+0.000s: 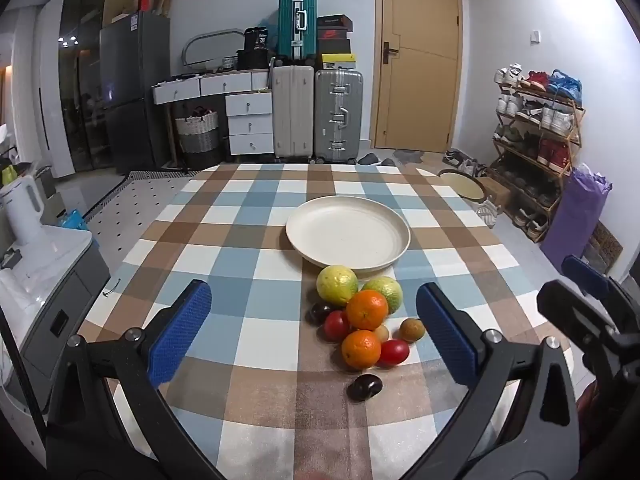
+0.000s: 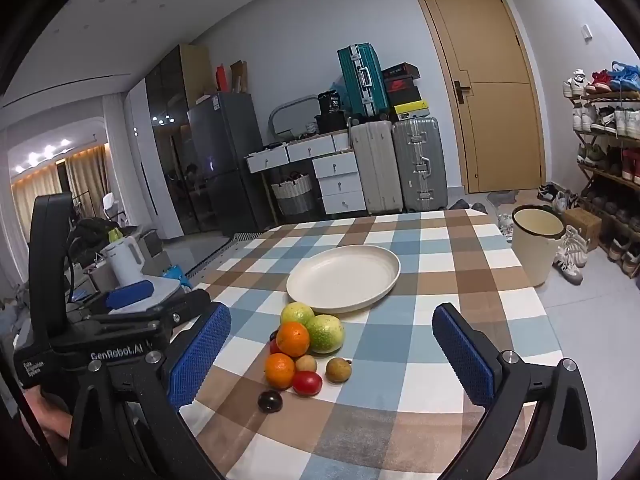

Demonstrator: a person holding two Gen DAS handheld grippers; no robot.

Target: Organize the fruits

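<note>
A cream plate (image 1: 348,236) (image 2: 344,278) lies empty on the checked tablecloth. In front of it sits a cluster of fruit: two green guavas (image 1: 337,285) (image 2: 325,333), two oranges (image 1: 367,309) (image 2: 293,338), red tomatoes (image 1: 394,352) (image 2: 307,383), small brown fruits (image 1: 411,329) (image 2: 339,369) and dark plums (image 1: 363,387) (image 2: 270,401). My left gripper (image 1: 314,334) is open and empty, hovering near the fruit. My right gripper (image 2: 330,360) is open and empty, just right of the left one.
The table (image 1: 240,240) is covered in a blue, brown and white check. A cream bin (image 2: 536,240) stands right of the table. Suitcases (image 1: 316,116), drawers, a door and a shoe rack (image 1: 536,136) line the far walls. A white kettle (image 1: 20,208) stands at left.
</note>
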